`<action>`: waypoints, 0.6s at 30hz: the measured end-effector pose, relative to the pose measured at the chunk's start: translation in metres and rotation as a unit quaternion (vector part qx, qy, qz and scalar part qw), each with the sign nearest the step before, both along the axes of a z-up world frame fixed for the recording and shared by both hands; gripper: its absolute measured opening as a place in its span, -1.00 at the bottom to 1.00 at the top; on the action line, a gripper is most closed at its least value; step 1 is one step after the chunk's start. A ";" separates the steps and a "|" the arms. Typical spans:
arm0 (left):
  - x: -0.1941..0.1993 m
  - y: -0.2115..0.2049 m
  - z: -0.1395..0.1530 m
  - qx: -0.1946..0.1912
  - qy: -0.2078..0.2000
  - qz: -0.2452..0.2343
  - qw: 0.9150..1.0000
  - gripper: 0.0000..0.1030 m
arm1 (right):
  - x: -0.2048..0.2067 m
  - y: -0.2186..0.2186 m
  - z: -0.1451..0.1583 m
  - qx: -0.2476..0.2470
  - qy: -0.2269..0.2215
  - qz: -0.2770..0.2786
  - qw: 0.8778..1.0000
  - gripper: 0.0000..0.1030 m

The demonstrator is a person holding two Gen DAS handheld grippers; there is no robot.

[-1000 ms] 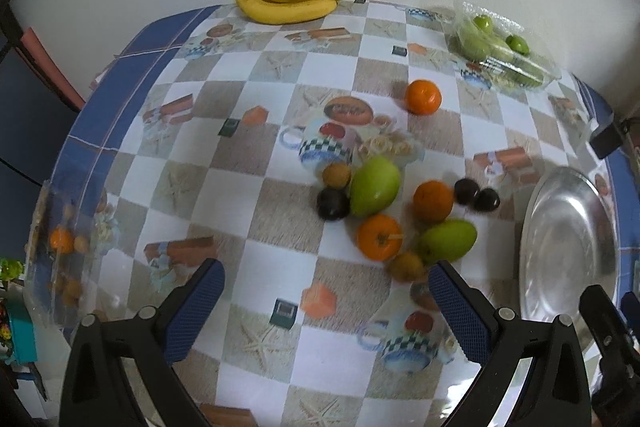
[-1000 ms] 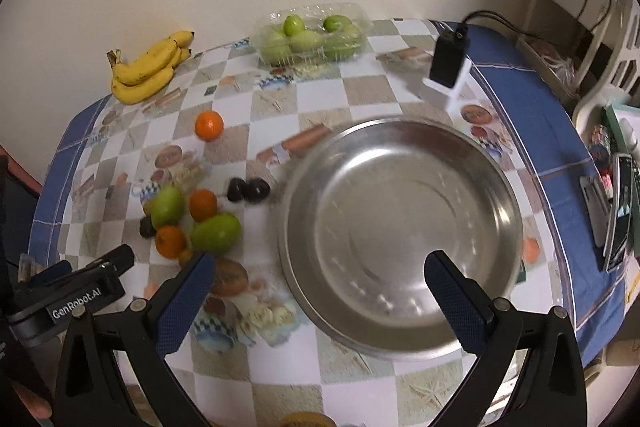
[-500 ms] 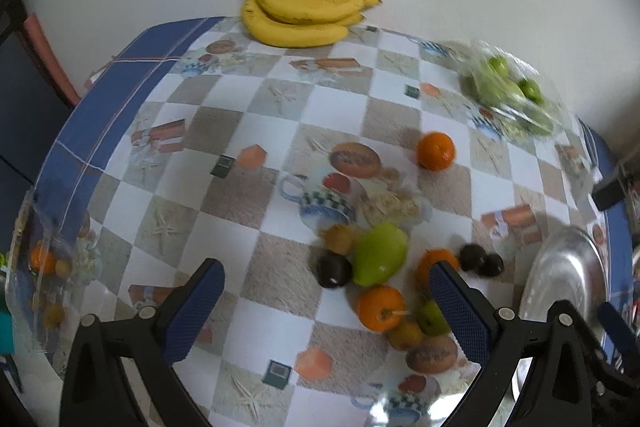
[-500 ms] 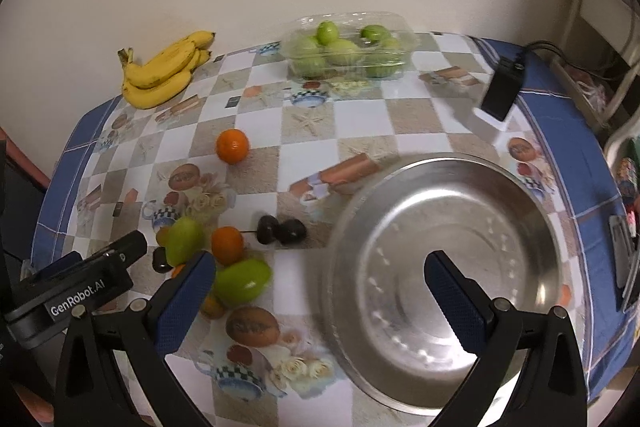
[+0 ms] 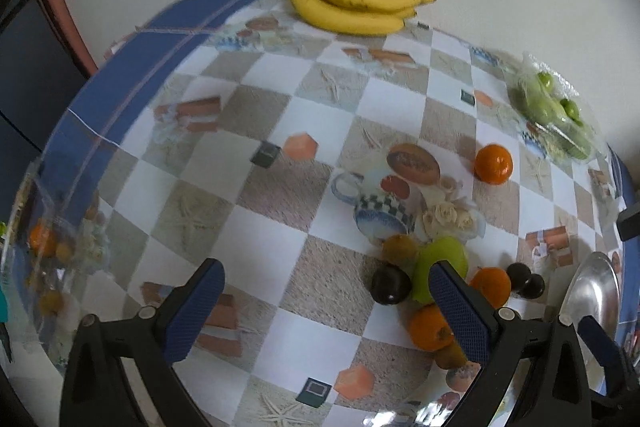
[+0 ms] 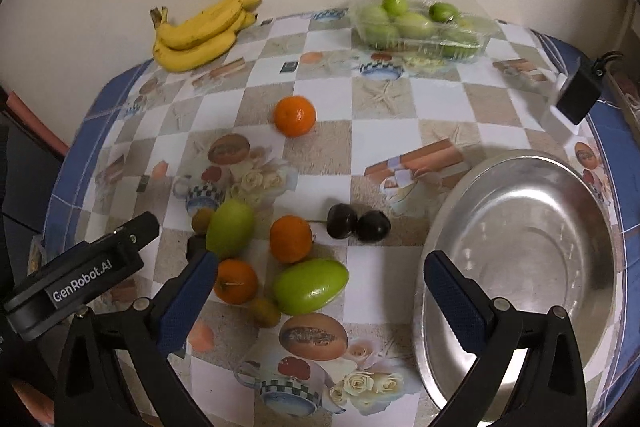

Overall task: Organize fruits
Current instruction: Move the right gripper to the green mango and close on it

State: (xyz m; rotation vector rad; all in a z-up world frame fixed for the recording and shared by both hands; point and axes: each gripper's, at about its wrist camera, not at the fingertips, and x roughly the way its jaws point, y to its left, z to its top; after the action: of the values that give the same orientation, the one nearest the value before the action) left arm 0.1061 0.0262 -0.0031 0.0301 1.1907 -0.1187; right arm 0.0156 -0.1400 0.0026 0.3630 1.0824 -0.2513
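Note:
A cluster of fruit lies on the patterned tablecloth: two green mangoes (image 6: 310, 285) (image 6: 230, 227), oranges (image 6: 290, 238) (image 6: 235, 281), two dark plums (image 6: 358, 223) and small brown fruits (image 6: 265, 311). One orange (image 6: 295, 115) sits apart, farther back. A banana bunch (image 5: 352, 7) rests by the wall. An empty steel plate (image 6: 524, 259) is on the right. My right gripper (image 6: 320, 303) hovers open above the near mango. My left gripper (image 5: 324, 307) is open over bare cloth left of the cluster; its body (image 6: 80, 275) shows in the right wrist view.
A clear plastic box of green fruits (image 6: 420, 21) stands at the back right. A black and white charger (image 6: 572, 99) sits near the right table edge. A plastic bag with small orange fruits (image 5: 48, 255) hangs at the left edge. The wall runs behind the table.
Both views have shifted left and closer to the table. The plate slid toward the right edge of the right wrist view, and the fruit cluster now lies under the right gripper. Nothing was grasped.

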 end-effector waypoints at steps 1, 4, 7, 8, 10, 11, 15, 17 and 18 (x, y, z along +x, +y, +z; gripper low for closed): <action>0.000 -0.001 -0.004 0.001 0.007 -0.001 1.000 1.00 | 0.000 0.000 -0.002 0.004 0.001 0.001 1.000 0.90; 0.000 -0.004 -0.011 0.009 0.017 -0.002 1.000 1.00 | 0.002 0.000 -0.010 0.016 0.007 0.005 1.000 0.81; 0.001 -0.004 -0.019 -0.001 0.032 -0.001 0.999 1.00 | 0.002 -0.001 -0.017 0.022 0.016 0.006 1.000 0.76; 0.002 -0.003 -0.021 -0.006 0.038 0.000 0.999 1.00 | 0.003 -0.001 -0.018 0.025 0.017 0.008 1.000 0.73; 0.002 -0.003 -0.026 -0.012 0.048 0.002 0.999 1.00 | 0.003 0.001 -0.022 0.031 0.021 0.015 0.999 0.69; 0.002 -0.003 -0.027 -0.013 0.052 0.003 0.999 0.98 | 0.004 0.001 -0.024 0.029 0.022 0.017 0.999 0.68; 0.002 -0.006 -0.033 -0.035 0.068 0.000 0.997 0.96 | 0.006 0.001 -0.032 0.036 0.033 0.021 0.999 0.61; 0.002 -0.007 -0.034 -0.039 0.072 -0.002 0.997 0.90 | 0.006 0.000 -0.035 0.038 0.035 0.021 0.998 0.58; 0.001 -0.009 -0.035 -0.043 0.076 -0.005 0.996 0.87 | 0.006 0.000 -0.036 0.038 0.036 0.021 0.998 0.57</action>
State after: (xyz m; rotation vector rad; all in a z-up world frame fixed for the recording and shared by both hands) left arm 0.1069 0.0176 -0.0376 -0.0495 1.3362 -0.1824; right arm 0.0217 -0.1396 -0.0337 0.4003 1.1724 -0.1868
